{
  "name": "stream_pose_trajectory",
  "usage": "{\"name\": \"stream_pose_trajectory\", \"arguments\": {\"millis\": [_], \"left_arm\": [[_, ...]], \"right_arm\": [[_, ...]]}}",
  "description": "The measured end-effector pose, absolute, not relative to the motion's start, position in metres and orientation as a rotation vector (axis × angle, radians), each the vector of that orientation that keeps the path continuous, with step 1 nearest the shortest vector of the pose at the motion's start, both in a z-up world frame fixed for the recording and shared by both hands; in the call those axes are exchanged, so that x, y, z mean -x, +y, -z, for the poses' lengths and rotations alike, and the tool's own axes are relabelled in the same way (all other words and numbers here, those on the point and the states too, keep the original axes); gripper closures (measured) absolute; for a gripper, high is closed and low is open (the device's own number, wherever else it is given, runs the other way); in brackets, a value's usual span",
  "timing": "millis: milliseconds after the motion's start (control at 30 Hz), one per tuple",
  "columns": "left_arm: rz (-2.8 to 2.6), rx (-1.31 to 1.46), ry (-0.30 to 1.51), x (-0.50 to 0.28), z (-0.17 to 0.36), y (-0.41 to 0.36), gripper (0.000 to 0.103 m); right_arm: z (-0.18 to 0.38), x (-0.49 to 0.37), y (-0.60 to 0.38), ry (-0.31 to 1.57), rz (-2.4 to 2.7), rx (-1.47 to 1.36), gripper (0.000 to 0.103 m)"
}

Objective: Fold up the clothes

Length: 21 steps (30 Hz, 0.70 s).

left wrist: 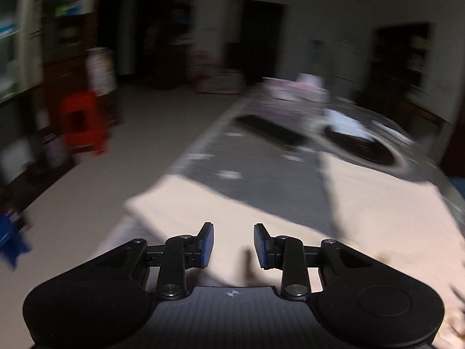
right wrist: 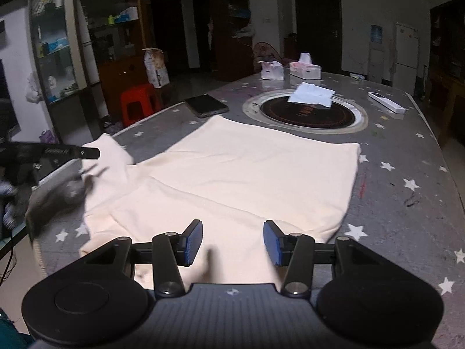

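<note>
Right wrist: cream shirt flat (sleeve at table edge); both claws wide, empty.

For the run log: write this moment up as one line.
task: fold clothes | cream garment flat on star-print table | left gripper jaws open, empty | right gripper jaws open, empty | fold not started

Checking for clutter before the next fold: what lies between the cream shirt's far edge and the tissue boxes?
In the right wrist view, the round dark inset with white folded paper on it lies between cream shirt and tissue boxes.
</note>
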<state>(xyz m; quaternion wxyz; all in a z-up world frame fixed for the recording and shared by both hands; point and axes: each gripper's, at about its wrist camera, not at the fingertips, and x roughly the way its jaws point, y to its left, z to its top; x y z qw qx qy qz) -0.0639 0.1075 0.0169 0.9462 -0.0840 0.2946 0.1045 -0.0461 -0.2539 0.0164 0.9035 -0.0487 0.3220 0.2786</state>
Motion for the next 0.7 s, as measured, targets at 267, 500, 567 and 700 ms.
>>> {"name": "stream_pose_trajectory", "arguments": {"millis": [267,500,567,700], "left_arm": [[-0.412,0.266,0.616,0.051,-0.006,0.171,0.056],[-0.396,0.311,0.634,0.034,0.005,0.189,0.070],[-0.398,0.300,0.630,0.032,0.004,0.187,0.084],[-0.372,0.313,0.597,0.035,-0.006,0.180,0.095]], "right_arm": [[-0.027,0.057,-0.252,0.635,-0.586,0.086,0.050],[-0.026,0.063,-0.255,0.639,-0.572,0.069,0.050],[-0.025,0.066,-0.258,0.641,-0.565,0.062,0.050],[-0.026,0.068,-0.263,0.635,-0.553,0.043,0.050]]}}
